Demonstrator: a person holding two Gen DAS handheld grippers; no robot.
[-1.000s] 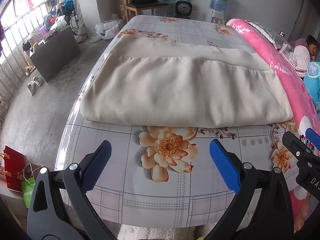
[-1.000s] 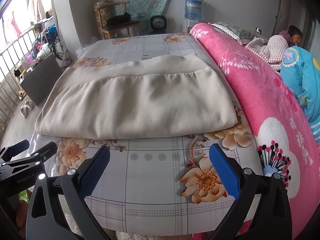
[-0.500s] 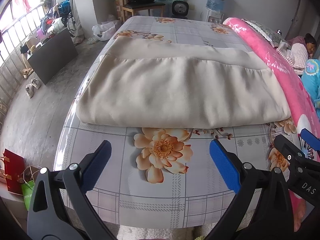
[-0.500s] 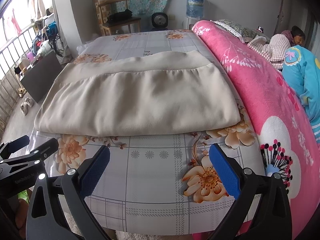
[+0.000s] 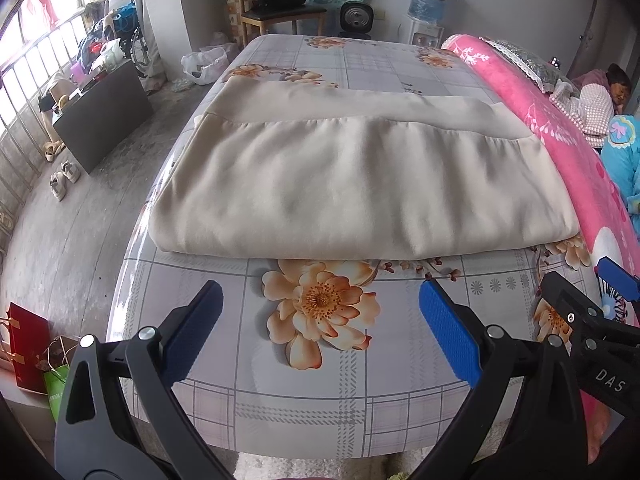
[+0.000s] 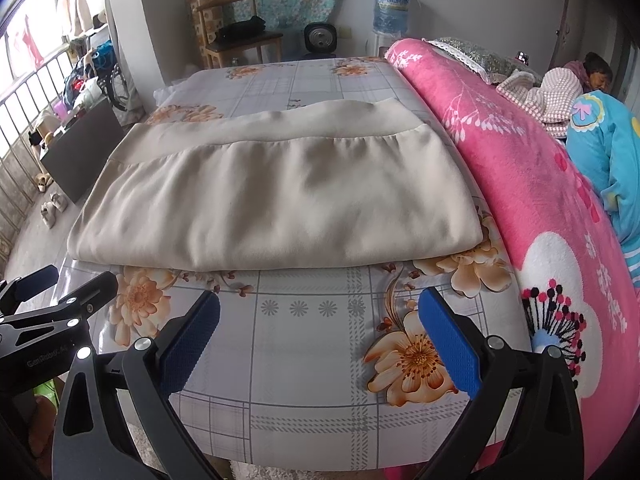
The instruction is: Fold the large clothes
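A large beige garment (image 5: 352, 176) lies folded flat on the flowered bed sheet (image 5: 320, 380); it also shows in the right wrist view (image 6: 276, 200). My left gripper (image 5: 320, 332) is open and empty, hovering over the sheet just short of the garment's near folded edge. My right gripper (image 6: 320, 336) is open and empty, likewise short of the near edge, toward the garment's right end. The right gripper shows at the right edge of the left wrist view (image 5: 592, 312). The left gripper shows at the left edge of the right wrist view (image 6: 52, 304).
A pink flowered blanket (image 6: 540, 184) lies along the bed's right side, with a person (image 6: 596, 76) beyond it. A dark cabinet (image 5: 104, 116) and shoes stand on the floor at left. A chair (image 5: 280, 8) and water dispenser (image 5: 430, 4) stand behind the bed.
Both grippers have moved slightly forward and closer to the garment's near edge. The garment has not moved. Both stay open.
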